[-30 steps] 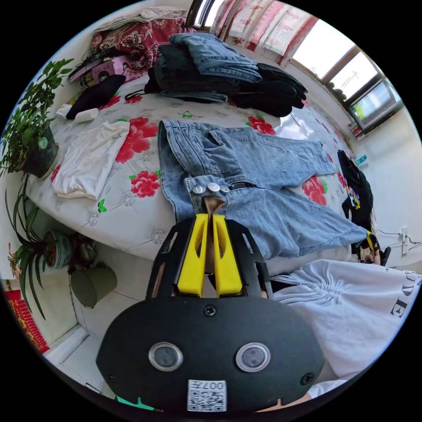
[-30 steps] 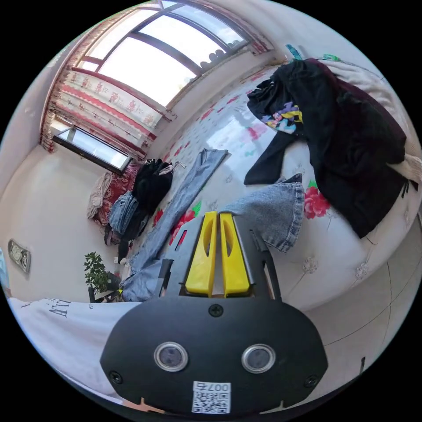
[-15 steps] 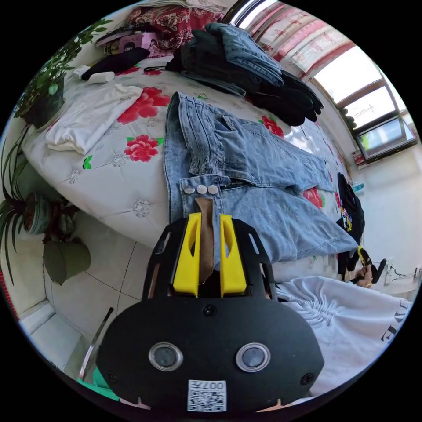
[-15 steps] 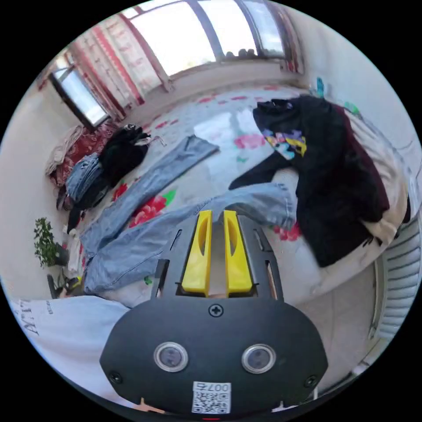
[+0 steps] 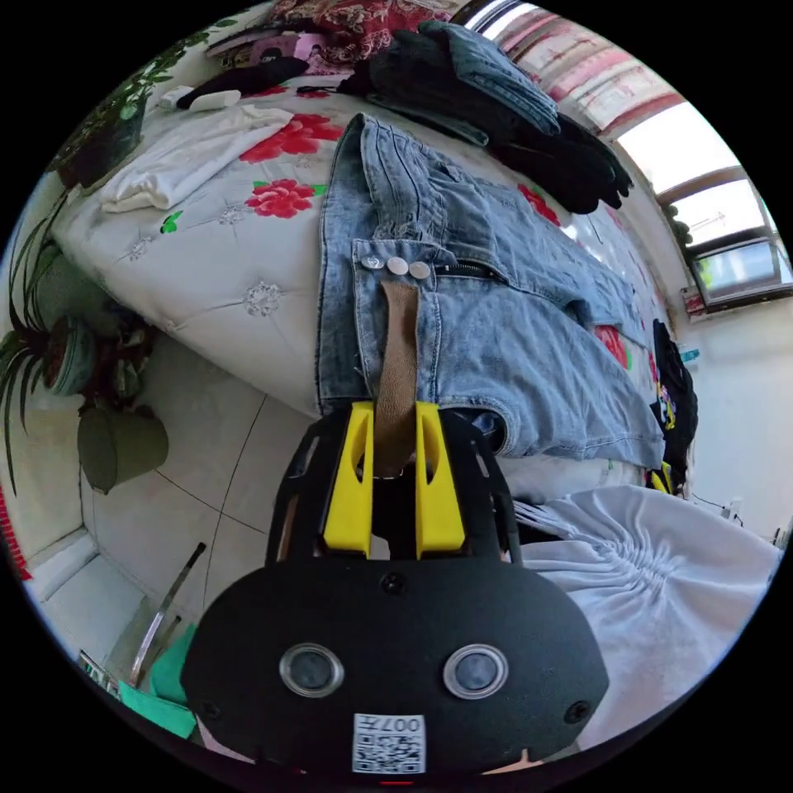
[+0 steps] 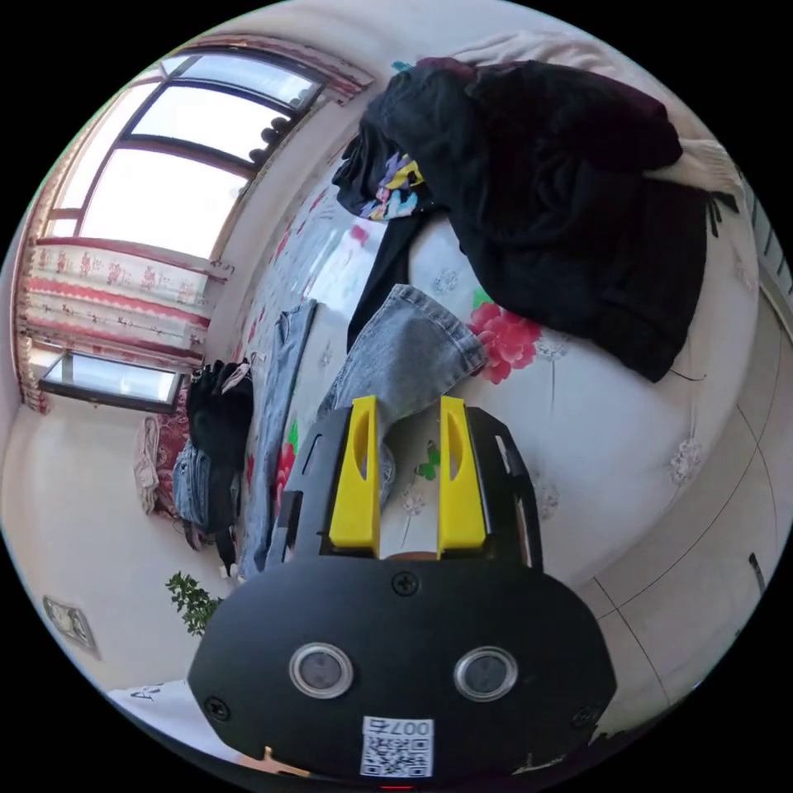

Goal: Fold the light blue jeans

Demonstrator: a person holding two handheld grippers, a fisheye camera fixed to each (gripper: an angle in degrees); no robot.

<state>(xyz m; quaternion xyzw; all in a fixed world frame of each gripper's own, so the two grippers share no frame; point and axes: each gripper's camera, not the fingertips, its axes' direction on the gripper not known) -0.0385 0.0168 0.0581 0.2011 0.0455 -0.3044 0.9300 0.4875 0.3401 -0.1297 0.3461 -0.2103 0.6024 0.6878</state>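
In the left gripper view we find the light blue denim jeans (image 5: 462,322) spread flat across the white quilted bedspread with red flowers (image 5: 206,256), waistband over the near edge. The left gripper (image 5: 394,413) has its yellow jaws narrow, clamped on the tan fabric strap (image 5: 398,363) hanging from the waistband. Potted green plants (image 5: 58,363) stand on the floor; their pots are partly cut off. In the right gripper view, the right gripper (image 6: 409,409) holds its jaws wide apart over a jeans leg hem (image 6: 413,347), gripping nothing. A heap of black garments (image 6: 570,206) hides the bed corner.
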